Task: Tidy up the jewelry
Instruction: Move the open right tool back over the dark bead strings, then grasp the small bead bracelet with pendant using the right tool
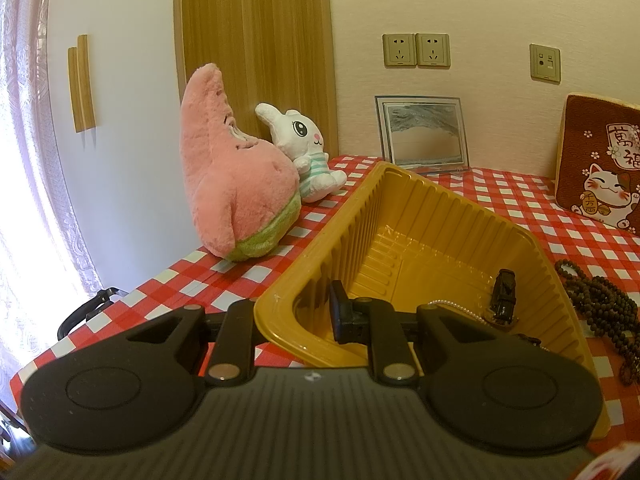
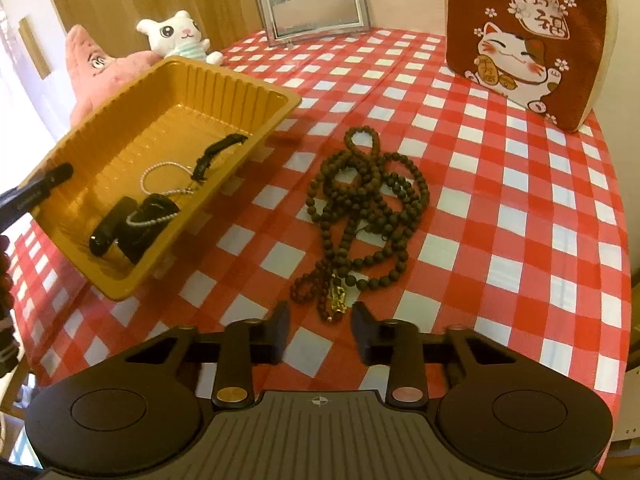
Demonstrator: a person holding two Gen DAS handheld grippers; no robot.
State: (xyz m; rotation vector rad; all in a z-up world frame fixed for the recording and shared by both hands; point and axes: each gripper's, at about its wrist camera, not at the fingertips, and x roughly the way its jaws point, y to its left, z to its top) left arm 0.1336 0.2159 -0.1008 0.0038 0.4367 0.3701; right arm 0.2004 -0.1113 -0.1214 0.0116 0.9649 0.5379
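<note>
A yellow ribbed plastic tray (image 2: 168,80) is held tilted above the red-and-white checked surface (image 2: 500,208) by the left gripper (image 1: 296,320), whose jaws are clamped across the tray's near rim, one finger inside and one outside. Inside lie a pearl strand (image 2: 160,184) and several black pieces (image 2: 124,228), gathered toward the low corner. Still out on the cloth is a dark wooden bead necklace (image 2: 364,208) with a small gold pendant (image 2: 337,294), heaped in loose loops. The right gripper (image 2: 320,332) hangs above it, jaws apart and empty, and is plainly the nearer of the two. From that gripper the necklace lies straight ahead at twelve o'clock, its long axis running away along the same line, the pendant end nearest and just beyond the fingertips; the tray sits at about ten o'clock. A plush rabbit (image 2: 176,36) and lucky-cat cushion (image 2: 520,40) look on
</note>
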